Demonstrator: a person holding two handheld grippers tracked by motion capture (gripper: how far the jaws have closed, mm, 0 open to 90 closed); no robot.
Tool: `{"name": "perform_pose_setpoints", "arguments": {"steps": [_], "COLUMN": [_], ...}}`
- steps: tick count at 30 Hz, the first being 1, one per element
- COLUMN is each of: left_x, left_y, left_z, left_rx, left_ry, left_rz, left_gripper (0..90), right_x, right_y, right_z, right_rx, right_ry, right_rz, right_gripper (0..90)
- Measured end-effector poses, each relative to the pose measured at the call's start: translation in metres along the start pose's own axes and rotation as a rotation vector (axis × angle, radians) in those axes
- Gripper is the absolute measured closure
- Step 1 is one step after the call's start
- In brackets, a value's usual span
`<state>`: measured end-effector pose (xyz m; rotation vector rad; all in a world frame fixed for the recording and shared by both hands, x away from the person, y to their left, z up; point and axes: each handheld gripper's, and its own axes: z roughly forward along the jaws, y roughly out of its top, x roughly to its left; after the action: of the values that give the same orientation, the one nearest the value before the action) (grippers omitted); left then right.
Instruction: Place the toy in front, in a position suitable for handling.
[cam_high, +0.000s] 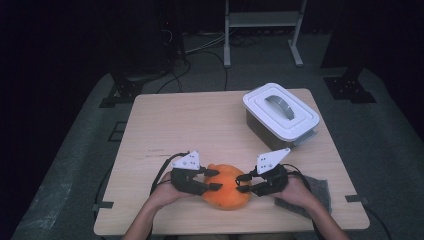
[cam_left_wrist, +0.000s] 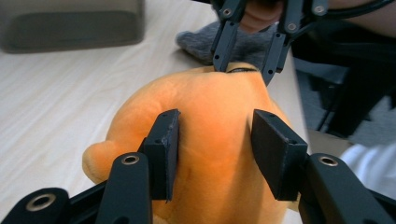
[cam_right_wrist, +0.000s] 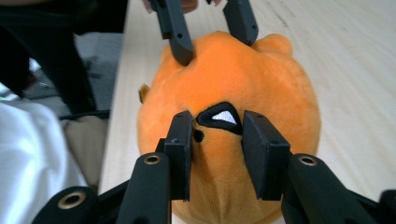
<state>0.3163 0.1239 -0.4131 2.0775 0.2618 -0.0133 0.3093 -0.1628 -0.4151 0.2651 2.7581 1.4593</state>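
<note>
— Fingers first: how do they stand?

— Both pairs press into the soft orange plush toy (cam_high: 226, 189) from opposite ends. On my left gripper (cam_high: 214, 179) the black pads (cam_left_wrist: 163, 149) are partly open and dent the fabric on either side of a rounded bulge. On my right gripper (cam_high: 242, 182) the pads (cam_right_wrist: 179, 150) sit closer together, pinching the plush on either side of a black-edged white triangle stitched onto it.

— Where does the toy lie?

— At the near edge of the pale wooden table (cam_high: 185, 125), between my two hands. A grey cloth (cam_high: 316, 192) lies by my right hand, and a white lidded plastic box with a grey handle (cam_high: 280, 112) stands well apart toward the far right corner.
</note>
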Motion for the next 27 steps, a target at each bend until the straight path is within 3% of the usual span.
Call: {"name": "perform_pose_setpoints", "arguments": {"steps": [2,6,10,16,27], "left_x": [0.000,-0.001,0.000,-0.001,-0.002], "left_y": [0.000,-0.002,-0.003,-0.003,-0.002], "left_z": [0.001,0.005,0.006,0.007,0.011], "left_rx": [0.003,0.016,0.011,0.017,0.015], "left_ry": [0.003,0.021,0.030,0.048,0.064], "left_rz": [0.010,0.015,0.017,0.038,0.039], "left_gripper": [53.5,53.5,45.7,36.3,30.9], "right_x": [0.001,0.003,0.004,-0.001,-0.025], "right_y": [-0.002,-0.005,-0.006,-0.003,0.015], "right_z": [-0.001,0.001,0.002,-0.012,-0.065], "right_rx": [-0.010,-0.020,-0.019,-0.079,-0.123], "right_ry": [0.018,-0.003,-0.004,-0.016,-0.245], "right_rz": [0.016,0.039,0.040,0.062,0.068], "right_gripper": [62.8,64.1,61.5,51.6,44.3]}}
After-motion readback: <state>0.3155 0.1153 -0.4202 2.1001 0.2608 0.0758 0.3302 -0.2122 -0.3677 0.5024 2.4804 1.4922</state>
